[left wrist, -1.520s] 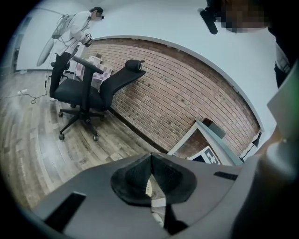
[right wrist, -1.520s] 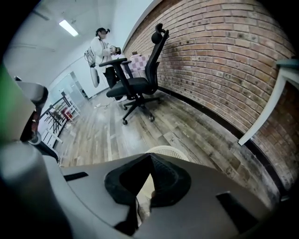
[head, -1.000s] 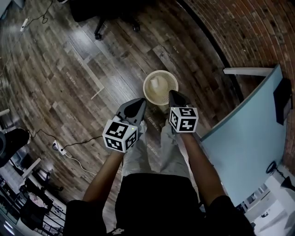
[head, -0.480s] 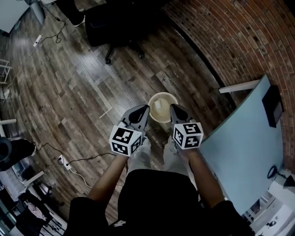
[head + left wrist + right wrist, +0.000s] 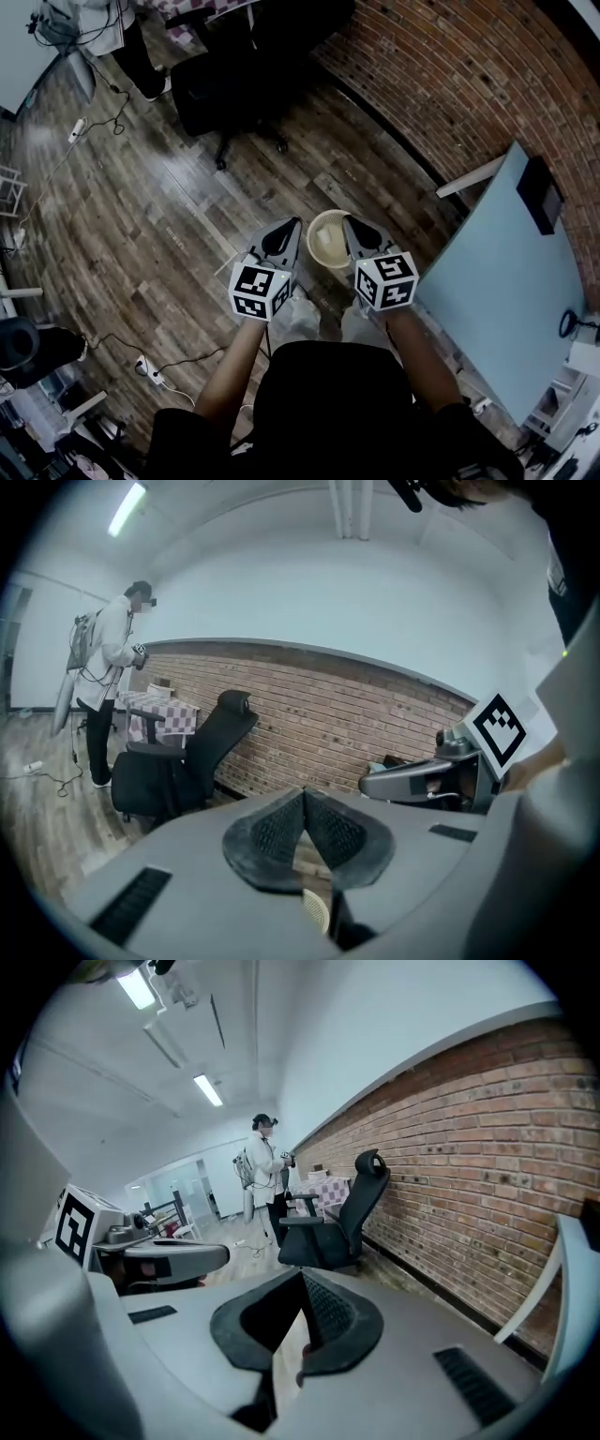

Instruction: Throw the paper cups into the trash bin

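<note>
The person stands over a round cream trash bin (image 5: 311,246) that sits on the wooden floor (image 5: 141,216) just in front of their feet. Inside the bin lies a pale shape that looks like a paper cup (image 5: 325,244) (it is small in the head view, so its outline is not sharp).

Both grippers are held out at about waist height, one on each side of the bin. The tip of the left gripper (image 5: 289,230) hangs over the bin's left edge, and the tip of the right gripper (image 5: 354,227) over its right edge. In the left gripper view, the left gripper (image 5: 303,797) has its two ribbed pads pressed together at the tip with nothing between them. A sliver of the bin (image 5: 317,909) shows just below them. The right gripper view shows the same for the right gripper (image 5: 302,1277): pads meeting at the tip, with no cup held.

A brick wall (image 5: 450,84) runs along the right side of the room, and a pale blue table (image 5: 506,272) stands near the person's right arm. A black office chair (image 5: 225,84) stands farther off along the wall, well apart from the bin. Another person (image 5: 108,667) stands beyond the chair.
</note>
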Demonstrator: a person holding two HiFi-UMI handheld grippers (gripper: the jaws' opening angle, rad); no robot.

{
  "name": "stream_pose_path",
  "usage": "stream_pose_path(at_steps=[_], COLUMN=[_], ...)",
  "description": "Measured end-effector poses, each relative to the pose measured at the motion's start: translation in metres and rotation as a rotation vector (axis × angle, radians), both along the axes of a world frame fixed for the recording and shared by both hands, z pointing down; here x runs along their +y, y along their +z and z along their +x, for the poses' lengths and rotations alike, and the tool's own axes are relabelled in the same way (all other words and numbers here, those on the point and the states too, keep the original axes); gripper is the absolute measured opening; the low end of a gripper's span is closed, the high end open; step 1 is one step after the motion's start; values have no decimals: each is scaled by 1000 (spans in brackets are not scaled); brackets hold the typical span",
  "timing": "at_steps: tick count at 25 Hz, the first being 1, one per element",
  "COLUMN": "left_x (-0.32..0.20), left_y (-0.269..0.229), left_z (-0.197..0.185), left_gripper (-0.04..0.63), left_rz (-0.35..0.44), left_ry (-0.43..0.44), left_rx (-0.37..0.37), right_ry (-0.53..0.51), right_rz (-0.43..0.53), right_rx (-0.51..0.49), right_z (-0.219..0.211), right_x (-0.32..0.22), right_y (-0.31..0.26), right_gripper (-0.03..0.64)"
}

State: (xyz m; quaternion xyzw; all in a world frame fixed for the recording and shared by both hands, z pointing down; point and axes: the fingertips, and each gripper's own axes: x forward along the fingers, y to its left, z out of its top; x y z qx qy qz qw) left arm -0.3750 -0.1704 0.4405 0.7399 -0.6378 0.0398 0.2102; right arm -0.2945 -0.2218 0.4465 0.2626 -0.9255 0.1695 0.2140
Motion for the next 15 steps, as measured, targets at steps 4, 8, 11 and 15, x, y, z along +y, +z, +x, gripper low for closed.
stream_pose_path(at_steps=[4, 8, 11, 15], left_x=[-1, -6, -2, 5], left_y=[-10, -17, -25, -35], left_z=[-10, -14, -12, -9], left_gripper=[8, 8, 8, 8], left_rz=[28, 50, 65, 81], left_ry=[-14, -25, -25, -29], left_rx=[58, 93, 80, 56], right_ry=[9, 0, -12, -34], right_rz=[26, 45, 51, 66], right_rx=[-5, 2, -7, -28], right_z=[-3, -4, -5, -7], right_x=[5, 9, 16, 26], right_y=[-16, -24, -30, -41], right_gripper=[3, 3, 3, 3])
